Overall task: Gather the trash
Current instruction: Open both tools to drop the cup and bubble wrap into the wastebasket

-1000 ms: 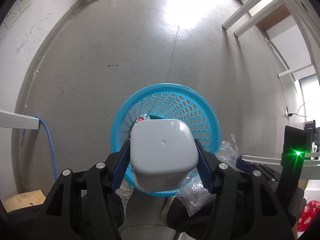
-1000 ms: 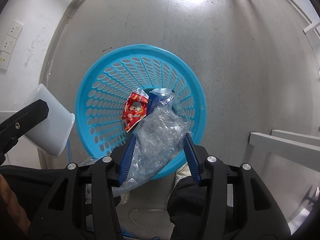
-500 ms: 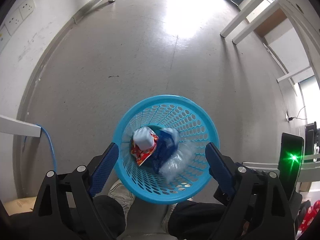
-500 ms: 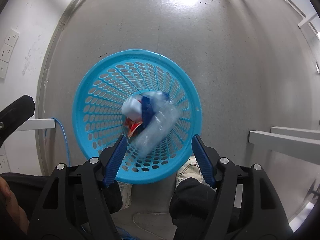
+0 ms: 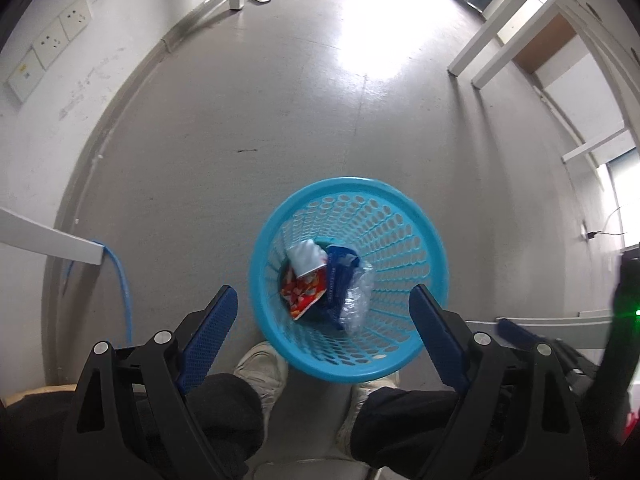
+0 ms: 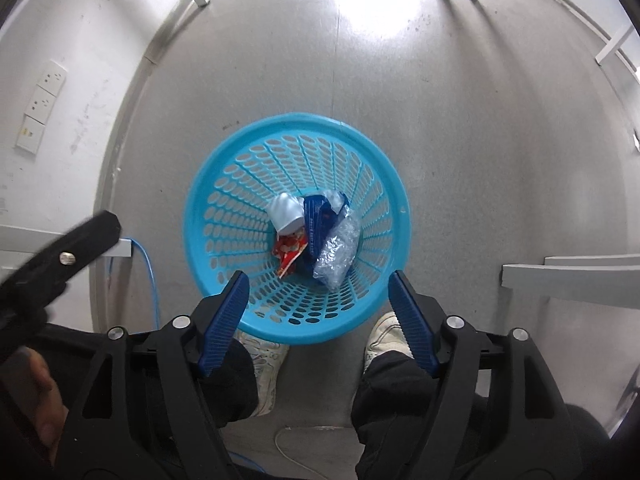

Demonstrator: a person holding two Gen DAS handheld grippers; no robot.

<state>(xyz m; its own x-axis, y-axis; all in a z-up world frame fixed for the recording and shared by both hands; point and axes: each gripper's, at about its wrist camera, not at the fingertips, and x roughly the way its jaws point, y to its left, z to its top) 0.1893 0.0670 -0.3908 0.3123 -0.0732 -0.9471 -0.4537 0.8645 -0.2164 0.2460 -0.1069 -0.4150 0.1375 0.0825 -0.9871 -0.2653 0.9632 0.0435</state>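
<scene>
Blue plastic makes up the one perforated basket [image 6: 297,228] on the floor, and four pieces of trash lie at its bottom: one white cup [image 6: 286,212] on its side, one red snack wrapper [image 6: 289,251] just under the cup, one dark blue wrapper [image 6: 316,220] beside them, and one crumpled clear plastic bag [image 6: 338,250] against the blue wrapper. Two grippers hang above the basket, pointing down at it. The left gripper [image 5: 324,320] stands wide apart with nothing between its blue pads; a second ago it held the white cup over the basket rim, and that cup now rests inside. The right gripper [image 6: 318,304] is also released and empty, its jaws having just been opening; a second ago the clear bag was pinched between them, and it too now lies in the basket. Both views show the basket smaller than before. Two pale shoes [image 6: 262,354] and dark trouser legs [image 6: 232,380] of a person stand just at the near side of the basket. The floor [image 6: 440,120] is smooth grey with a bright glare beyond the basket; a white wall with sockets [image 6: 42,104] curves to its left, a blue cable [image 6: 148,276] hangs beside it, and white table legs [image 5: 492,40] stand farther off.
</scene>
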